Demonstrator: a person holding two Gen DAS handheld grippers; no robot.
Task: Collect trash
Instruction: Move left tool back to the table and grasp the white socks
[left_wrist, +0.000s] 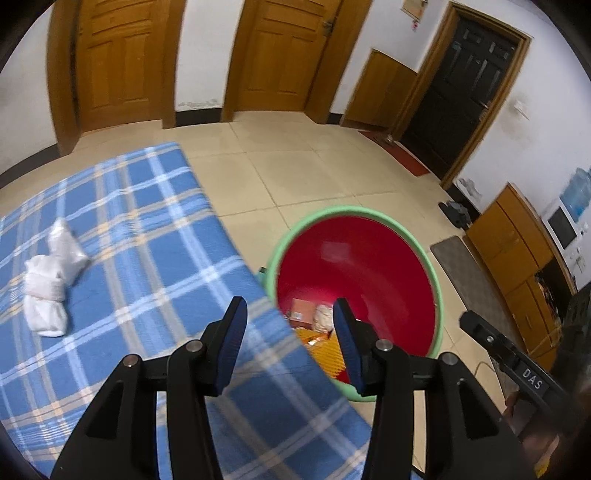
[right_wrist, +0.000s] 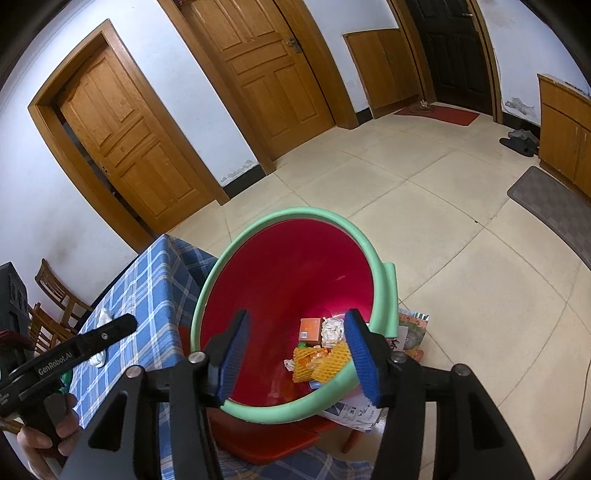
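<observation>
Trash that is not yet binned lies at the far left of the left wrist view: a crumpled white wrapper (left_wrist: 51, 284) resting on the blue plaid tablecloth (left_wrist: 147, 258), well away from the cloth's edge. Moving right, the left gripper (left_wrist: 290, 343) hangs over the table's edge with its blue-padded fingers (left_wrist: 232, 343) spread apart and nothing between them. Beyond and just beside the table edge stands the red bin (left_wrist: 369, 266) with a green foam rim (left_wrist: 332, 212), and at its bottom sit an orange box (left_wrist: 301, 310), a pale crumpled packet (left_wrist: 323, 317) and a piece of orange foam netting (left_wrist: 325, 350). At the right edge of that view part of the other gripper's black body shows.

In the right wrist view, the left gripper's black arm (right_wrist: 85, 343) shows at the left, over the plaid cloth (right_wrist: 147, 288), with a bit of white wrapper (right_wrist: 103, 315) beside it. To the right, the right gripper (right_wrist: 295, 350) is held above the bin (right_wrist: 288, 266), fingers (right_wrist: 360, 350) wide apart and empty. Inside the bin lie the orange box (right_wrist: 309, 330), the pale packet (right_wrist: 332, 330) and the orange netting (right_wrist: 321, 363). Printed papers (right_wrist: 413, 326) lie on the tiled floor (right_wrist: 461, 277) against the bin's right side.
</observation>
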